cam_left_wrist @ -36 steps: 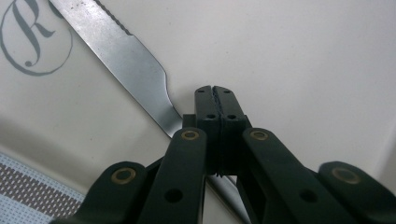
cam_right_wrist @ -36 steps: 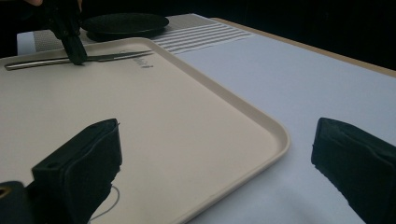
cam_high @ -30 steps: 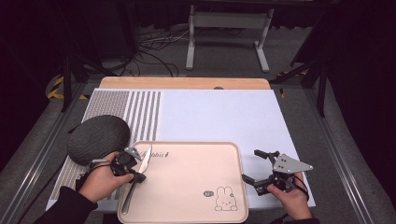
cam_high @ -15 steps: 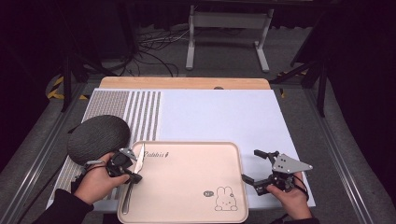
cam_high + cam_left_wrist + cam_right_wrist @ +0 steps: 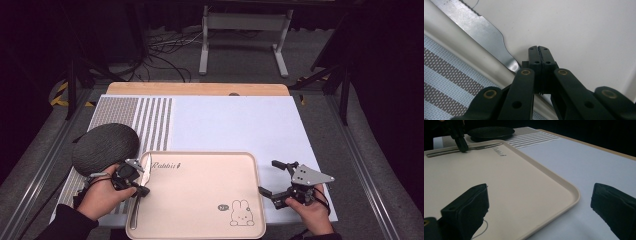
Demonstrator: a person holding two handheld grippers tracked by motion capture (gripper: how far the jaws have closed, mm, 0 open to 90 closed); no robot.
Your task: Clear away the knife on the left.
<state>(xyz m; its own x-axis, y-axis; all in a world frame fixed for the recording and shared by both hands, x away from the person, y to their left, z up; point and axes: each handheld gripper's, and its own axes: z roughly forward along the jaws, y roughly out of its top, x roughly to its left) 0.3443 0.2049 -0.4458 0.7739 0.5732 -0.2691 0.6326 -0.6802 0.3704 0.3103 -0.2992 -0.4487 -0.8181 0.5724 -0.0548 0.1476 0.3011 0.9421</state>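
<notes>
Knife: the knife lay flat inside the tray, along its left rim, blade toward the far left corner and handle toward the near left corner.
Left tongs: my left gripper sat over the tray's left edge; its jaws were pressed together with nothing between them, tips resting on the tray floor just beside the knife's narrow neck, not clamped on it.
Tray: the pink tray, with a rabbit drawing near its near right corner, lay at the desk's near edge on the white mat.
Right tongs: my right gripper hovered just off the tray's right edge, jaws spread wide apart and empty.
Plate: a dark plate sat on the striped mat, just beyond the tray's far left corner.
</notes>
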